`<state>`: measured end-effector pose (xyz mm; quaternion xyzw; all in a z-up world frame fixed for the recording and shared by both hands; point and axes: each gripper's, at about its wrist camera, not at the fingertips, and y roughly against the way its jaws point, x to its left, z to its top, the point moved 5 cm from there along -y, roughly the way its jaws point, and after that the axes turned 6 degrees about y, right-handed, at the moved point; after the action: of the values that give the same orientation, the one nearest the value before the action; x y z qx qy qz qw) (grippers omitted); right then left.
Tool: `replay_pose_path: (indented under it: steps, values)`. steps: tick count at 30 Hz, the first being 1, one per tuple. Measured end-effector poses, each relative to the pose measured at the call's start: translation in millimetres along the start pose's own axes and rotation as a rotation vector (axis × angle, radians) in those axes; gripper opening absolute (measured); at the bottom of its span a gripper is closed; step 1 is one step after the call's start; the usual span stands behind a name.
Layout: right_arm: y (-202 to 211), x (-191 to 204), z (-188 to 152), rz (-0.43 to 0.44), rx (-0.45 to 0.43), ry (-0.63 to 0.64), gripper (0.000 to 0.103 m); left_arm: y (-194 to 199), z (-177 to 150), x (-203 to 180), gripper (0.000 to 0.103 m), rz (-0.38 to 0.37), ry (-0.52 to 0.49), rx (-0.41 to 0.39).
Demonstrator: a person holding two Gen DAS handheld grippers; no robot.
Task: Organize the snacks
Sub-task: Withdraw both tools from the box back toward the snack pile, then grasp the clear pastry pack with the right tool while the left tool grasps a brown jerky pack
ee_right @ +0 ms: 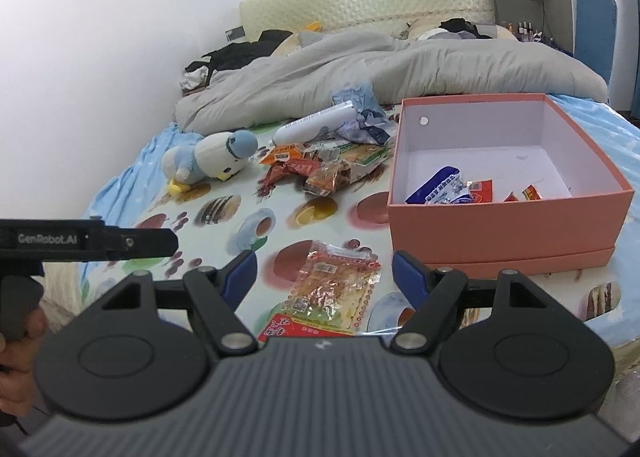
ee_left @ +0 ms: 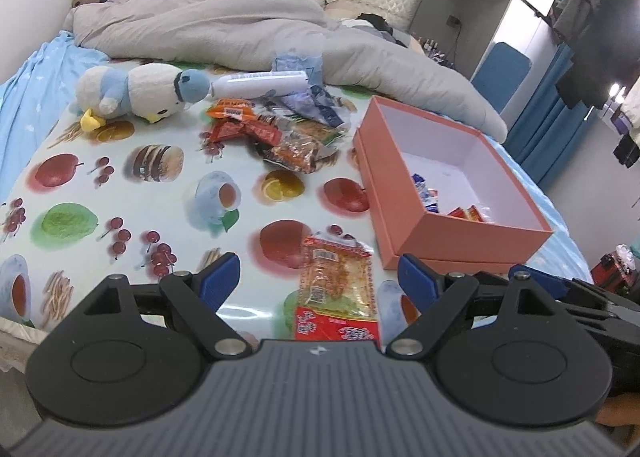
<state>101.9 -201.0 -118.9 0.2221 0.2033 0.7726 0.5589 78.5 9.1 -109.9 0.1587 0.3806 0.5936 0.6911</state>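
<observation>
Bed (ee_left: pixel 24 105), fruit-print cover (ee_left: pixel 168 217); snacks partly sorted.

Hidden or unclear:
- Orange snack packet (ee_left: pixel 340 289), nearest the viewer: its red lower end is cut off behind the gripper body in both wrist views. Printed text illegible.
- Snack pile (ee_left: pixel 276 133), mid-cover: wrappers overlap, so no count is possible.
- Pink box (ee_left: pixel 404 213), open, at the right of the cover: its near wall hides part of the floor. A blue-and-white packet (ee_right: pixel 440 187) and small red packets (ee_right: pixel 528 192) show inside, near the front wall.
- White tube (ee_left: pixel 260 82) behind the pile, partly covered by blue wrappers.
- Plush penguin (ee_left: pixel 136 91) lying on its side, left of the pile.
- Grey duvet (ee_left: pixel 224 29), bunched across the head of the bed.

Grippers:
- Left gripper (ee_left: pixel 320 277): low over the near edge, jaws spread wide and empty, the orange packet lying flat between them.
- Right gripper (ee_right: pixel 324 273): same low forward pose just beside the left one, jaws likewise spread, holding nothing, the same packet between them.
</observation>
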Motion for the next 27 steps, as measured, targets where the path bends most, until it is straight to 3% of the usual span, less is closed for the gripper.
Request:
replay_pose_path:
  steps: [20, 27]
  values:
    - [-81, 12, -9, 0.056, 0.139, 0.033, 0.076, -88, 31, 47, 0.089, 0.061, 0.061, 0.047]
    - [-119, 19, -21, 0.023, 0.212, 0.017, 0.076, -134, 48, 60, 0.089, 0.070, 0.064, 0.076]
